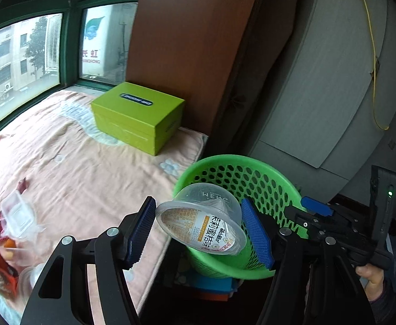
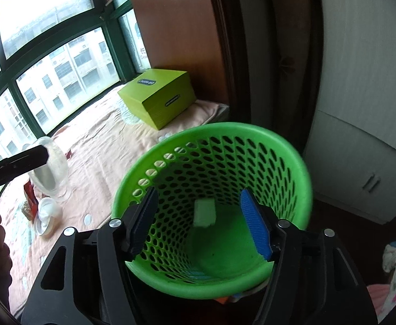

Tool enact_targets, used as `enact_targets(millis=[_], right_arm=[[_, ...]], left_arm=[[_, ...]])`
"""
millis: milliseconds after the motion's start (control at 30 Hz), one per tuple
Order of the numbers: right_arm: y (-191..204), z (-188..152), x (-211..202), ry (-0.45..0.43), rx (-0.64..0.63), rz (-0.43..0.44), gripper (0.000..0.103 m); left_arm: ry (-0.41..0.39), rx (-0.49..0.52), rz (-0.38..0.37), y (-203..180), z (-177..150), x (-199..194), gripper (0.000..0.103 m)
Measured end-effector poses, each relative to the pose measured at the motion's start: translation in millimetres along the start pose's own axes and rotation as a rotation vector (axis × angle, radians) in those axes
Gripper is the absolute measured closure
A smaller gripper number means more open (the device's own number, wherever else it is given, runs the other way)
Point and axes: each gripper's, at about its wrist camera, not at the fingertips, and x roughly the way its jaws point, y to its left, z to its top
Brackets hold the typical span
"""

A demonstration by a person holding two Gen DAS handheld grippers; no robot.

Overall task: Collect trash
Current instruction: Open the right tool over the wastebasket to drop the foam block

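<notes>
While the clear plastic dessert cup with its printed foil lid [image 1: 206,219] sits between your left tongs [image 1: 200,230], treat it as light, thin-walled and slick. It will buckle if squeezed hard and slip if tilted. The right pad touches its wall; the left pad looks barely clear of the lid rim, so I cannot tell whether the grip is firm. Hold across the stiffer rim, not the soft wall.

The cup hangs just in front of the green perforated plastic wastebasket [image 2: 211,189], near its rim beside the bed [image 1: 70,168]. Your right tongs [image 2: 200,227] stand spread around the basket's near rim, one finger inside and one outside, and a pale block [image 2: 204,212] lies within. More wrappers [image 1: 5,233] wait on the bed.
</notes>
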Motion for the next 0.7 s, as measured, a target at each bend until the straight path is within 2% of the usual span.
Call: enact_targets(millis=[467, 500, 533, 567, 700], right_arm=[[-29.5, -1.9, -13.0, -0.034, 0.058, -0.023, 0.032], [-30.4, -2.2, -13.1, -0.034, 0.060, -0.022, 0.032], [-30.8, -1.9, -12.9, -0.032, 0.062, -0.020, 0.032], [-31.4, -2.3, -13.0, -0.031, 0.063, -0.017, 0.032], [-28.1, -2.5, -12.1, -0.027, 0.056, -0.010, 0.032]], left_arm=[[0.109, 0.029, -0.051, -44.4, 4.6, 60.0, 0.040], [0.113, 0.030, -0.057, -46.8, 3.8, 62.5, 0.036], [0.117, 0.030, -0.052, -48.6, 3.2, 64.1, 0.025], [0.113, 0.029, -0.051, -49.8, 2.4, 64.5, 0.022], [0.108, 0.027, -0.058, -50.6, -0.8, 62.1, 0.022]])
